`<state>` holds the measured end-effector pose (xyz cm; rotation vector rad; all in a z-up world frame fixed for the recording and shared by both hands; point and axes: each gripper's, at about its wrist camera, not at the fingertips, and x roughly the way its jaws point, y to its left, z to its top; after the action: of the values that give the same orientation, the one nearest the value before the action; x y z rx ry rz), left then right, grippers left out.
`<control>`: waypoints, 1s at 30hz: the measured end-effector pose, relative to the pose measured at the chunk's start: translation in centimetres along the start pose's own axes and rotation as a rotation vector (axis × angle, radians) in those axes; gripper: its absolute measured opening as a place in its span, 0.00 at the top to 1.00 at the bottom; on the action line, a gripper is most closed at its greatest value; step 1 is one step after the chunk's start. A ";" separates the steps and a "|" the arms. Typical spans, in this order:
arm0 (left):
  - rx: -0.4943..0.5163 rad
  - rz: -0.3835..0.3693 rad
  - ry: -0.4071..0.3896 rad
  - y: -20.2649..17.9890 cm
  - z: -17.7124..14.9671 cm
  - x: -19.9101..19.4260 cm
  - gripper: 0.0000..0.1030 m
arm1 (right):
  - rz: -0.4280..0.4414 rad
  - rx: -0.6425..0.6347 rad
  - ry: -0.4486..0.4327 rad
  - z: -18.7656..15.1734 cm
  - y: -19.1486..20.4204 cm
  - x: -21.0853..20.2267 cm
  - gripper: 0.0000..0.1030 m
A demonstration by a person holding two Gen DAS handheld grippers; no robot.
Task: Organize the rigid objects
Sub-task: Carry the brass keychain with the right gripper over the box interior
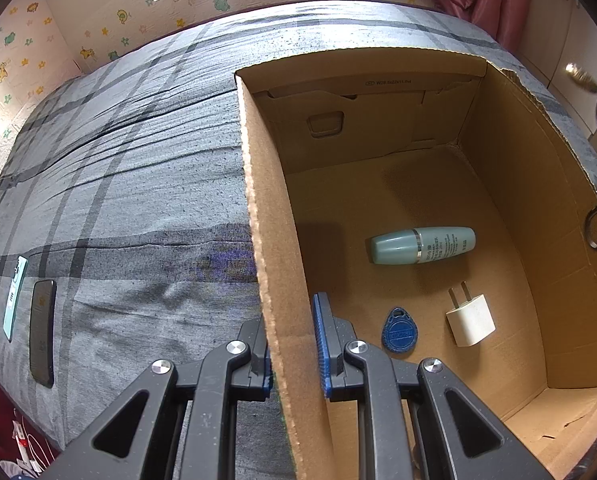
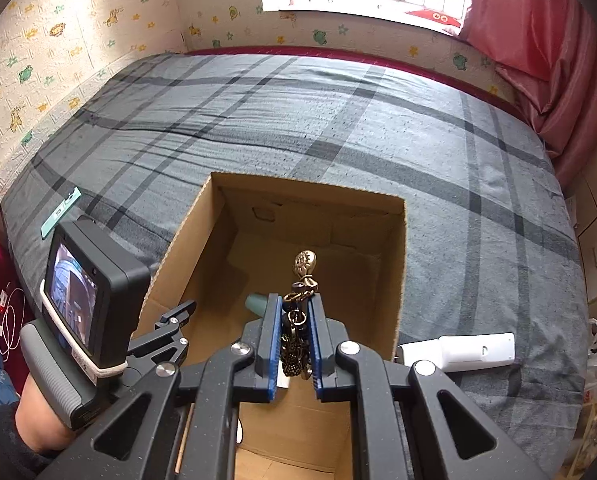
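My right gripper [image 2: 294,344] is clamped on a bronze keychain [image 2: 298,320] at lower centre of its view, hanging over the open cardboard box [image 2: 394,264]; I should lower it further inside before letting go. My left gripper [image 1: 294,344] pinches the box's left wall, steadying it. I would aim for bare floor clear of the teal bottle [image 1: 422,245], white charger plug [image 1: 471,320] and blue key fob [image 1: 399,330].
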<state>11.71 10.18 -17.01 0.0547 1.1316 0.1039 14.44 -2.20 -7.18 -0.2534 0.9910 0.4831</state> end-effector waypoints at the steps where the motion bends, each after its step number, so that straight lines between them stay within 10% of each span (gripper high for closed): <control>1: -0.001 -0.001 0.000 0.0 0.0 0.0 0.82 | 0.003 -0.001 0.010 -0.1 0.2 0.5 0.88; 30: 0.000 0.000 -0.005 0.3 0.0 0.0 0.82 | -0.008 -0.040 0.209 -3.6 2.6 10.1 0.88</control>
<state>11.69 10.46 -16.97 0.0548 1.1266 0.1040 15.07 1.36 -17.56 -0.3492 1.1841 0.4759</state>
